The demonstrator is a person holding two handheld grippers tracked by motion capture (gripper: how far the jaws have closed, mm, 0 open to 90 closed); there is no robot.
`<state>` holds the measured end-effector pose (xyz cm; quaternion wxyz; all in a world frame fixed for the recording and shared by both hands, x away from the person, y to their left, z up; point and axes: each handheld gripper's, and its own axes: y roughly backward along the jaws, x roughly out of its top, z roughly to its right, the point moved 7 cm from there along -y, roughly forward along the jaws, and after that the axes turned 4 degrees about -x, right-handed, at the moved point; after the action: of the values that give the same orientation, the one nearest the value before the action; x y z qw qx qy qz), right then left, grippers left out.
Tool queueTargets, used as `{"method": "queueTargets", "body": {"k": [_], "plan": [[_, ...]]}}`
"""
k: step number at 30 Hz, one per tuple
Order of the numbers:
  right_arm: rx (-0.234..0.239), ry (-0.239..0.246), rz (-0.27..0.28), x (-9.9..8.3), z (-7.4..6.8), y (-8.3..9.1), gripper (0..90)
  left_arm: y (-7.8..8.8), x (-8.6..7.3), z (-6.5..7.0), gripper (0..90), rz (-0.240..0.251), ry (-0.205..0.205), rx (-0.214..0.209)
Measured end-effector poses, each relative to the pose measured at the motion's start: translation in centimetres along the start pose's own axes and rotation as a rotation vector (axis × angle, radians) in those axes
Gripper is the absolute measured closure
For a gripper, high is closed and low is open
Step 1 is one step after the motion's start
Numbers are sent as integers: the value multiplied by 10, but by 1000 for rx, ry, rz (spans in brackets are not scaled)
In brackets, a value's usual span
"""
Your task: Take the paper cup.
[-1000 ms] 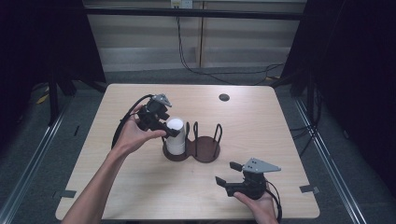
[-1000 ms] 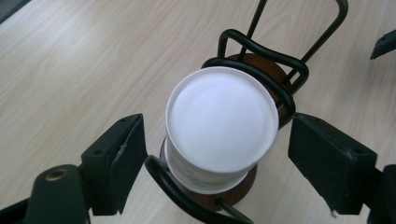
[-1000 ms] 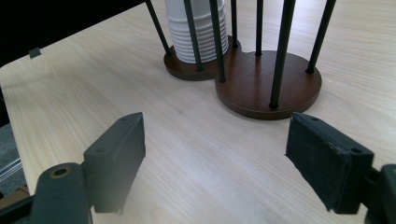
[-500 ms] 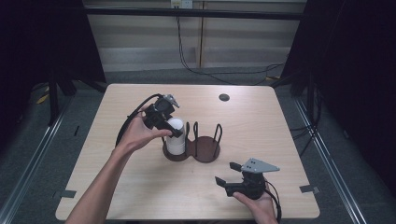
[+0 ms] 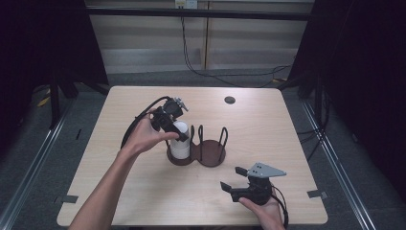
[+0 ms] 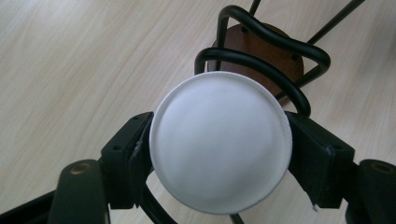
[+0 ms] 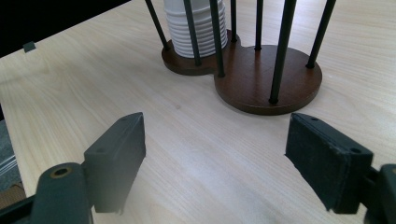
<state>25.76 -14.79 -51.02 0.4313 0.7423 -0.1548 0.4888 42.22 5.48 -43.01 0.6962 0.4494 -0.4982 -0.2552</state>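
Sitting in the middle of the big wooden surface is a dark brown cup holder with two round bases and thin black wire posts. A stack of white cups stands upside down in the holder's left ring, the one nearer the left edge of the surface. The left gripper is at the top of that stack. A second ago its jaws stood wider; they have just been closing in, and the top cup is between them. In the left gripper view the round white bottom of the stack of white cups sits between the two black jaws, and both seem to touch its sides now. That likely means the top cup is caught and can be lifted off the stack next. The right gripper rests near the front edge of the surface, toward the right corner, with its jaws partly apart and nothing in them. A small dark round spot lies near the far edge.
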Motion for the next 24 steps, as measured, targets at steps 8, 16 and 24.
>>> {"method": "queueTargets", "body": {"k": [8,16,24], "plan": [[-3,2,1,0,-1,0,194,0,1,-1,326,-18,12,5],[-6,-2,-2,0,0,0,195,3,3,0,334,-13,16,1],[-5,-3,0,0,0,0,195,8,3,0,335,-5,17,-4]]}}
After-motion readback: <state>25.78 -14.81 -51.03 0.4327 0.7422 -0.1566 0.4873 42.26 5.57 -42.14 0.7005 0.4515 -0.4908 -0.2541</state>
